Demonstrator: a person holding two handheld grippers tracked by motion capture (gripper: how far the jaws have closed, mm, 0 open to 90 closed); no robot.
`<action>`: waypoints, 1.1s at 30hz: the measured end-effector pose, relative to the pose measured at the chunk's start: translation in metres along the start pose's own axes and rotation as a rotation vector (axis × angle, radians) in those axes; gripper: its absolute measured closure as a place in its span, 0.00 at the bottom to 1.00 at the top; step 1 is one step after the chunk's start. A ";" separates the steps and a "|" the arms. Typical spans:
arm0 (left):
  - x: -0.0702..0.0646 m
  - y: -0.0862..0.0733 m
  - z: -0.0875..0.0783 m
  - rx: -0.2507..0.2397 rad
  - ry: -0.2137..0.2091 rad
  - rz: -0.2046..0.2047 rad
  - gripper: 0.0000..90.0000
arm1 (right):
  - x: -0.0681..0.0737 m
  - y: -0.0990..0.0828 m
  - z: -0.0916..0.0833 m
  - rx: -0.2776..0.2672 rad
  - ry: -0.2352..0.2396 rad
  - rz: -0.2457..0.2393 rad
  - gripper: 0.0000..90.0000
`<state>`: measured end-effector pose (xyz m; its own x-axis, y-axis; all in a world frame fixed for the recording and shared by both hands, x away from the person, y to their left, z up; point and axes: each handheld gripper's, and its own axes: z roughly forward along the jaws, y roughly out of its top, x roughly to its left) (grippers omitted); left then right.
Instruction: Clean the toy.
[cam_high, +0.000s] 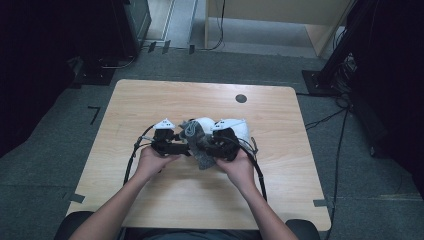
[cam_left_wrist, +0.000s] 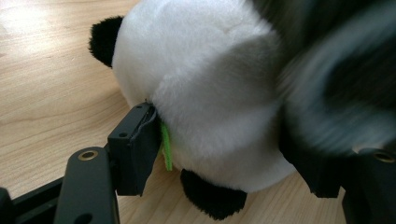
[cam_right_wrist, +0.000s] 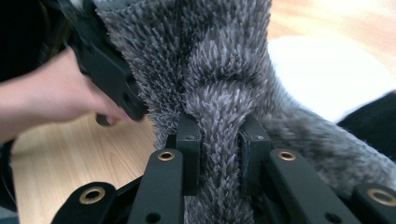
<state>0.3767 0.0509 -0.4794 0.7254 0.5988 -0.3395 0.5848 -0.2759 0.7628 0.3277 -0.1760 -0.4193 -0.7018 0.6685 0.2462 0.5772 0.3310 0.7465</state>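
Observation:
A white and black panda plush (cam_high: 205, 122) (cam_left_wrist: 210, 93) lies at the middle of the wooden table (cam_high: 150, 100). My left gripper (cam_high: 186, 148) (cam_left_wrist: 222, 154) is shut on it, with one pad (cam_left_wrist: 137, 144) dented into its white side beside a green tag (cam_left_wrist: 166, 147). A grey fuzzy cloth (cam_high: 200, 152) (cam_right_wrist: 210, 70) is draped against the plush. My right gripper (cam_high: 209, 146) (cam_right_wrist: 217, 140) is shut on a fold of this cloth. In the right gripper view the left gripper (cam_right_wrist: 107, 65) and its hand (cam_right_wrist: 46, 98) are just beyond the cloth, and the white plush (cam_right_wrist: 327, 74) lies behind it.
A black round hole (cam_high: 241, 98) sits near the table's far edge. Cables (cam_high: 131, 160) trail from both grippers toward the person. Bare wood spreads left, right and in front of the hands. Dark equipment and a wooden cabinet (cam_high: 280, 15) stand on the floor beyond.

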 end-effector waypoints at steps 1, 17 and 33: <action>0.000 0.000 0.000 0.000 0.002 0.000 0.34 | -0.002 -0.003 0.005 0.017 -0.002 0.002 0.83; 0.000 0.000 0.000 0.003 0.003 0.003 0.34 | -0.012 -0.017 -0.020 0.007 -0.072 -0.010 0.82; -0.001 0.001 0.001 0.014 0.005 0.010 0.34 | -0.029 -0.036 -0.083 -0.056 -0.194 0.046 0.80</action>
<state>0.3766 0.0492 -0.4787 0.7294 0.5997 -0.3291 0.5826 -0.2924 0.7583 0.2922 -0.2624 -0.4023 -0.5785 0.7997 0.1609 0.5787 0.2632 0.7719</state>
